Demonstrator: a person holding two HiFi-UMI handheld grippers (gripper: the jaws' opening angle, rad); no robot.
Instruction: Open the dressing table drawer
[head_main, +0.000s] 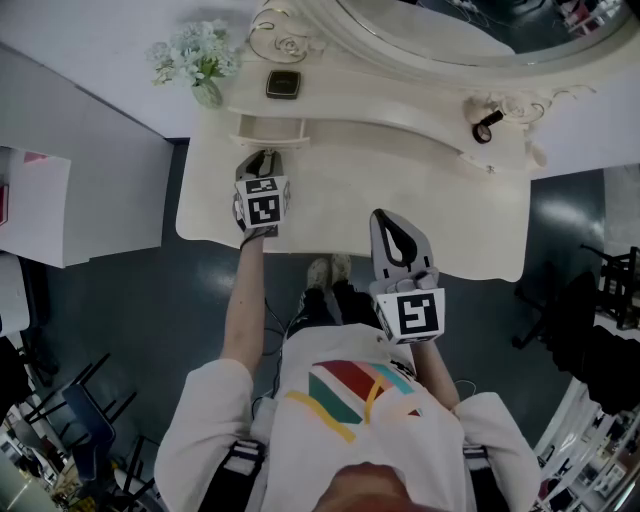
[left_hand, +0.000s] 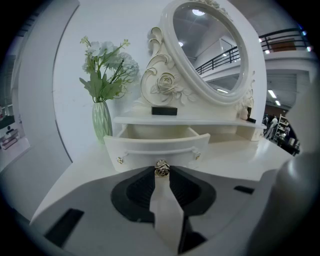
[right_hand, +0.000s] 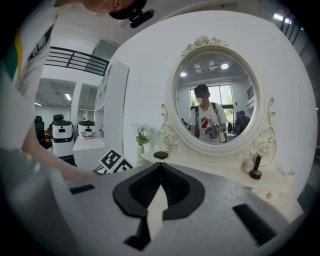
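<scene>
The small cream drawer (head_main: 268, 130) (left_hand: 155, 149) of the dressing table (head_main: 440, 190) stands pulled out from under the shelf, and its inside shows bare. My left gripper (head_main: 267, 155) (left_hand: 161, 170) is shut on the gold rose-shaped drawer knob (left_hand: 161, 168) at the middle of the drawer front. My right gripper (head_main: 384, 214) (right_hand: 160, 166) hovers over the table's front edge, to the right of the drawer. Its jaws are shut with nothing between them.
A green vase of pale flowers (head_main: 200, 60) (left_hand: 102, 120) stands left of the drawer. A black box (head_main: 283, 84) (left_hand: 164, 111) lies on the shelf above it. The oval mirror (left_hand: 210, 50) (right_hand: 217, 102) rises behind. A small dark bottle (head_main: 485, 128) (right_hand: 256, 170) stands at the right.
</scene>
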